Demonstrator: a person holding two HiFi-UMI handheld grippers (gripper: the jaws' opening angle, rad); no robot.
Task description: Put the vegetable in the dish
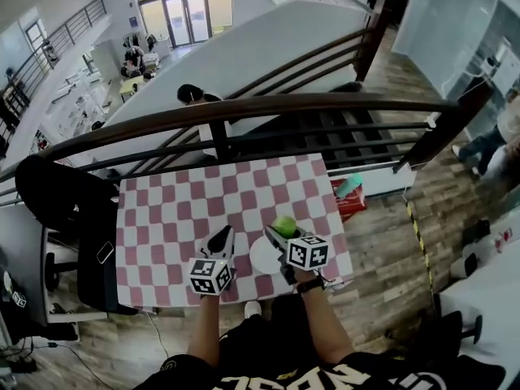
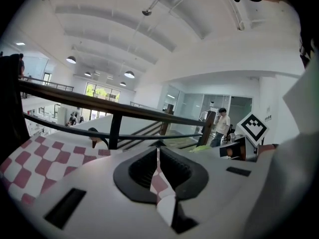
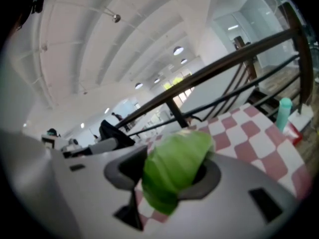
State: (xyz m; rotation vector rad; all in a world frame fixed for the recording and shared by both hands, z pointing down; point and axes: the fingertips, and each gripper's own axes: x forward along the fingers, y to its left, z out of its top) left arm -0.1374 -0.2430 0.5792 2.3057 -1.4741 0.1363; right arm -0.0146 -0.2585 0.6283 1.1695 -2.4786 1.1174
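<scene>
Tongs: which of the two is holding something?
The right tongs, closed on the green vegetable; the left tongs are shut with nothing between them.

Most of the checked worktop (image 1: 171,218) lies bare, and its whole left half and far stretch leave wide room to pass. A dark railing (image 1: 244,108) runs just behind the far edge and bars any reach beyond it. A black chair (image 1: 61,193) crowds the left edge. By the near edge, right of its middle, it is tight. The white dish (image 1: 262,260) lies there. Over it is the right hand-held gripper (image 1: 276,234), its jaws filled by the green vegetable (image 1: 283,225). The left hand-held gripper (image 1: 223,238) is just beside, jaws together.
</scene>
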